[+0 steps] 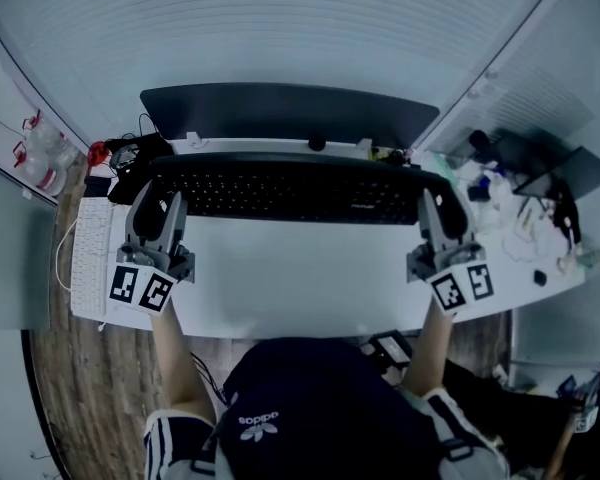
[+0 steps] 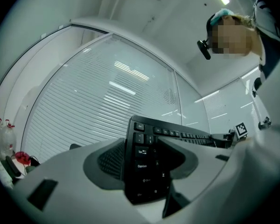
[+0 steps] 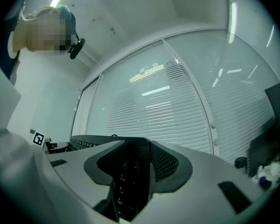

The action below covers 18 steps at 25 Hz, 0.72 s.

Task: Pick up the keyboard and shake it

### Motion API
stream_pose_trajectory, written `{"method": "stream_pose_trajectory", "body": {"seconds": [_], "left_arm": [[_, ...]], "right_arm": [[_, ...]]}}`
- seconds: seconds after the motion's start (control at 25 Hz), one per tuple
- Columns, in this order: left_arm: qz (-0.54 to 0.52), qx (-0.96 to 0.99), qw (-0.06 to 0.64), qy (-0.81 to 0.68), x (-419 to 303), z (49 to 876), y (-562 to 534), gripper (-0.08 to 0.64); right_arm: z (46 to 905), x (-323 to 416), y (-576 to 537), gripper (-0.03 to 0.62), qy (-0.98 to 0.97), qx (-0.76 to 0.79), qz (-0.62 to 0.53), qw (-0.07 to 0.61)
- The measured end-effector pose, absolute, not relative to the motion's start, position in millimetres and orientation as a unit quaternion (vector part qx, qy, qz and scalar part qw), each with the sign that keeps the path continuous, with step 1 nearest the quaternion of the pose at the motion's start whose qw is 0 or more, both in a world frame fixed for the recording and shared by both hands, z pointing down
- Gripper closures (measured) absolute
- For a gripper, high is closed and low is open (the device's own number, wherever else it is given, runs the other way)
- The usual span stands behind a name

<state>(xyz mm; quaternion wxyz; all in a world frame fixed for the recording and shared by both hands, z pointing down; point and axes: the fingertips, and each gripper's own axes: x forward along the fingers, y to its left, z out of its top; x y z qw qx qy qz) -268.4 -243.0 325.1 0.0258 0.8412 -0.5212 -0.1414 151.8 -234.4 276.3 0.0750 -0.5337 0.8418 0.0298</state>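
A long black keyboard spans the space between my two grippers, above the white desk and just in front of the monitor. My left gripper is shut on its left end; in the left gripper view the keyboard stands between the pads with its keys showing, inside the left gripper. My right gripper is shut on the right end. In the right gripper view the keyboard's edge fills the gap of the right gripper. Both gripper cameras look up at blinds and ceiling.
A dark monitor stands behind the keyboard. A white keyboard lies at the desk's left end, near cables and bottles. Clutter covers the right end. The person's head and shoulders fill the near edge.
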Motion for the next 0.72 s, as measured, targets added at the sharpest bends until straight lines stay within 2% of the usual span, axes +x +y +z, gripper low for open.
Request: {"method": "stream_pose_trajectory", "body": {"seconds": [0.72], "left_arm": [[-0.091, 0.866, -0.1, -0.481, -211, 231, -230, 0.342]], "right_arm": [[336, 202, -190, 0.437, 0.82, -0.549, -0.065, 0.15]]}}
